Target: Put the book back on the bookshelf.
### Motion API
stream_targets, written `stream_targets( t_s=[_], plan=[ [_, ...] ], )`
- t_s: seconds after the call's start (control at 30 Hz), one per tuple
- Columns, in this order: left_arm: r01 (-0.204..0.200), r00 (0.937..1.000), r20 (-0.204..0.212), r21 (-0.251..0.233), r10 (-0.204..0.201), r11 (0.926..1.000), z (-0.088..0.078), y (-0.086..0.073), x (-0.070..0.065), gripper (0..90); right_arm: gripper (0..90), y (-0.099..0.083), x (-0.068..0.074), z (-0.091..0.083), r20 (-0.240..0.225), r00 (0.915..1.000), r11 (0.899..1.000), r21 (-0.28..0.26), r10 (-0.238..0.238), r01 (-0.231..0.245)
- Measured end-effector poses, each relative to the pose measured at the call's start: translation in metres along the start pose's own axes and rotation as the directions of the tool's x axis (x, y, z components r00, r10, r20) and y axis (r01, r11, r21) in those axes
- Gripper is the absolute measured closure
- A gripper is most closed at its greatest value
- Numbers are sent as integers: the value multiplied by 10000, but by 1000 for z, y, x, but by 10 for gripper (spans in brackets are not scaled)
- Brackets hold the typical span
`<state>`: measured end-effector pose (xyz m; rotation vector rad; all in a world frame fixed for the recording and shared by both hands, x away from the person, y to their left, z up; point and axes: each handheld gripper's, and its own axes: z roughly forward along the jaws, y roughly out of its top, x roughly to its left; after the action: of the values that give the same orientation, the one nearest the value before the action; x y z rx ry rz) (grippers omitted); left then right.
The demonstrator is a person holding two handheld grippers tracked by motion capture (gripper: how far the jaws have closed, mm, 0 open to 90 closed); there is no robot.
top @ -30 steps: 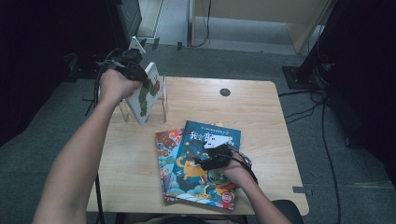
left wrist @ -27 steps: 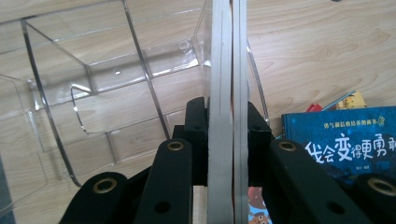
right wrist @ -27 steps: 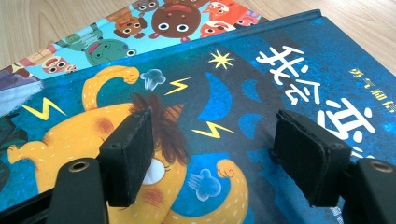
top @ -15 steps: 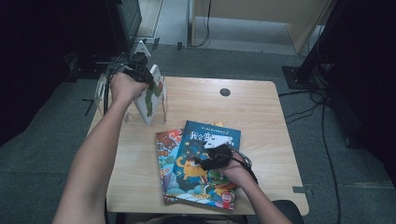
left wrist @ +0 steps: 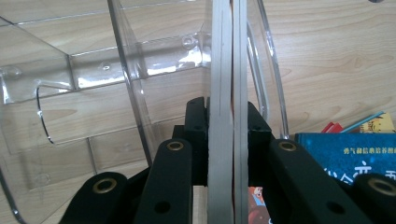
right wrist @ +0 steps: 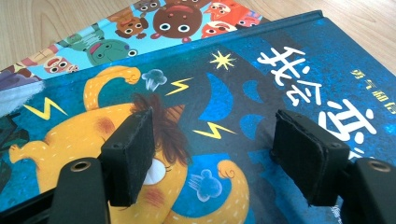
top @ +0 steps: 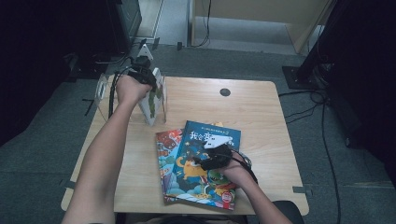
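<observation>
My left gripper [top: 141,70] is shut on the top edge of a thin white-edged book [top: 152,97], which stands upright inside a clear plastic rack [top: 103,87] at the table's far left. In the left gripper view the book's edge [left wrist: 227,70] runs up between the two jaws [left wrist: 227,119], with the rack's curved divider [left wrist: 132,70] beside it. My right gripper [top: 212,161] lies open on a blue picture book [top: 201,179] at the front; its pads [right wrist: 133,154] stand wide apart over the cover [right wrist: 280,70]. Under it lies a second colourful book [top: 164,154].
The wooden table [top: 261,107] has a small dark round hole [top: 225,92] near its far edge. Cables and dark equipment lie on the floor beyond the table. The second book's cartoon cover [right wrist: 116,42] sticks out past the blue one.
My left hand has sunk and shifted slightly right, lowering the upright book deeper into the clear rack. The right gripper has stayed on the blue book.
</observation>
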<state>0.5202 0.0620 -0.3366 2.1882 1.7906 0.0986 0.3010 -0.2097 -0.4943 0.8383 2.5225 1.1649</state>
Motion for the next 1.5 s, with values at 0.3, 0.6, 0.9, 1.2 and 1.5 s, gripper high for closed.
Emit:
stream_targets(
  t_s=[0.3, 0.6, 0.9, 1.2, 1.5],
  plan=[
    [13, 10000, -72, 135, -12, 9999, 12, 4, 1, 778, 297, 0, 0, 0, -25, 10000, 10000, -18, -54, 54],
    [-89, 9999, -141, 230, 93, 9997, 21, 6, 4, 777, 300, 0, -1, 0, -100, 9999, 10000, -20, -91, 90],
    [-238, 9995, -201, 235, 243, 9994, 23, 5, 3, 775, 300, 0, -1, 0, -107, 9999, 9999, -14, -118, 118],
    [-63, 9999, -89, 330, 66, 9994, 31, 3, 5, 775, 302, 0, -1, 0, -114, 9999, 9999, -24, -121, 121],
    [-92, 9999, -80, 371, 95, 9993, 35, 0, 9, 771, 303, 0, -1, 0, -118, 9999, 9999, -23, -119, 119]
  ],
)
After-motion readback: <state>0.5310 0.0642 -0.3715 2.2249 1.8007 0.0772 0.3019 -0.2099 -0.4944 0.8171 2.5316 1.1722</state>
